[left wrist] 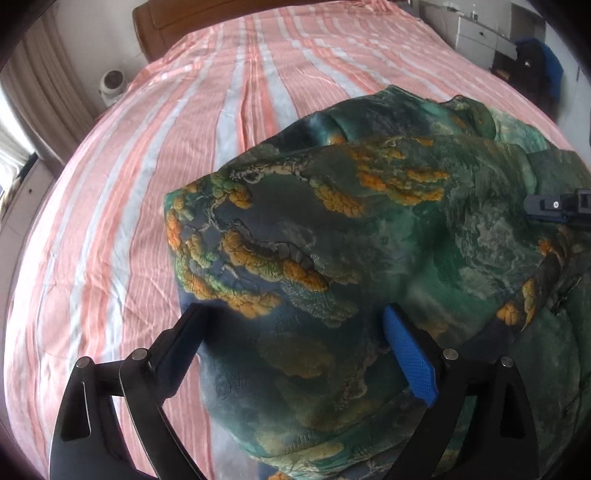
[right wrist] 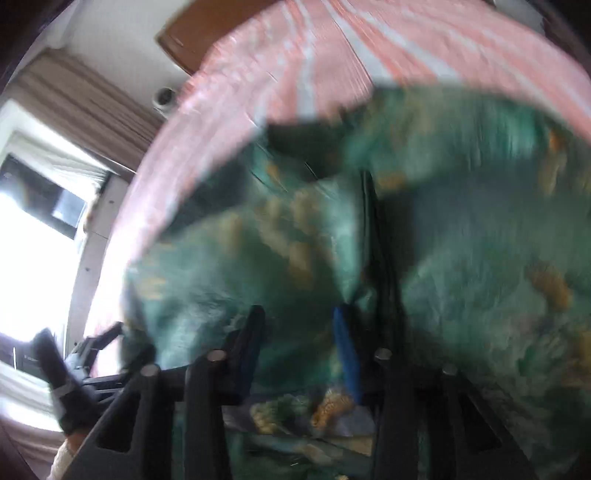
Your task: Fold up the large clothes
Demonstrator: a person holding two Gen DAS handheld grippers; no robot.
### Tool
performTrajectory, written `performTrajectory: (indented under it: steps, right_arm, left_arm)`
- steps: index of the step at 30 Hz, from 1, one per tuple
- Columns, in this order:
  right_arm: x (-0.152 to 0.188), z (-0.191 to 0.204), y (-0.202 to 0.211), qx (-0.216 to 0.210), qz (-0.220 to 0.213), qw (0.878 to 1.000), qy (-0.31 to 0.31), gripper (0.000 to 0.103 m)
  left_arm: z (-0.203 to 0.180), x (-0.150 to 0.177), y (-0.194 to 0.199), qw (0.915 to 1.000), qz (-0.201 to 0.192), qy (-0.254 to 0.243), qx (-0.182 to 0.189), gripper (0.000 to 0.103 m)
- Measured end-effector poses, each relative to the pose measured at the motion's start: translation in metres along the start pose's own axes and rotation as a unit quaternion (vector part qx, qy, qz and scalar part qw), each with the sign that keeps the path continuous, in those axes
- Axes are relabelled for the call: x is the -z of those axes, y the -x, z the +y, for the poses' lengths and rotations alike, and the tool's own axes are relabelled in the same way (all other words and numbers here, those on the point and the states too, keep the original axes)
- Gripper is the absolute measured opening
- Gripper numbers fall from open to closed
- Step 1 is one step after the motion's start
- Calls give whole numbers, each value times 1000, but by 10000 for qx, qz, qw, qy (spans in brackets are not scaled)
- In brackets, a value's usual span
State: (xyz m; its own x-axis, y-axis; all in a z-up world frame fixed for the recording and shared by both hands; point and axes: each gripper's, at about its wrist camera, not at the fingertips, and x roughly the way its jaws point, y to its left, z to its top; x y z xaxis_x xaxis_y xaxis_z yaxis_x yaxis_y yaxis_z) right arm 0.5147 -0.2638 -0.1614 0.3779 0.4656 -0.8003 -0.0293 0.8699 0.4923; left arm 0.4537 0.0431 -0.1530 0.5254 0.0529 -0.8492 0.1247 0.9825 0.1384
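Note:
A large green garment [left wrist: 369,229] with orange and dark blue landscape print lies bunched on the pink-and-white striped bed [left wrist: 184,147]. My left gripper [left wrist: 295,325] hangs just above its near part, open wide, one finger over the cloth's left edge and the blue pad [left wrist: 410,362] over the cloth. The tip of my right gripper [left wrist: 535,206] shows at the right edge, low over the garment. In the blurred right wrist view the right gripper [right wrist: 299,323] stands a little open over the garment [right wrist: 461,240], and I see no cloth pinched between its pads.
A wooden headboard [left wrist: 155,26] ends the bed at the far side. A white round appliance [left wrist: 112,85] sits beside the bed at the left, near curtains [right wrist: 81,110] and a bright window. White drawers [left wrist: 476,33] and a dark blue bundle [left wrist: 539,66] stand at the far right.

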Motion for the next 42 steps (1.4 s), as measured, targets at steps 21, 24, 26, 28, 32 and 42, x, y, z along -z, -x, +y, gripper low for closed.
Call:
performTrajectory:
  steps: [21,24,26,28,32,42]
  right_arm:
    - [259,-12,221,1012,-1785,9704,1275,78]
    - [282,-16,231,1245,-1734,9657,1479,81]
    - [297,-20,237,1431,-1753,9611,1586,83]
    - [306,-25,239,1571,-1752,9579,1646,83]
    - [320,-31,242,1615,-1788,9572,1601,83]
    - [353,-28,259,1642,-1877,9496,1897,83]
  left_arm:
    - [29,163,190,9929,-869,734,335,98]
    - [33,182,194,9912,-824,960,396,98]
    - [36,191,191,9903,-755,1088,413,98]
    - [39,199,190,9895,-668,1211,413,98]
    - [41,212,186,9888,-549,1336,372,98]
    - [50,235,182,9899,-440,1345,122,98]
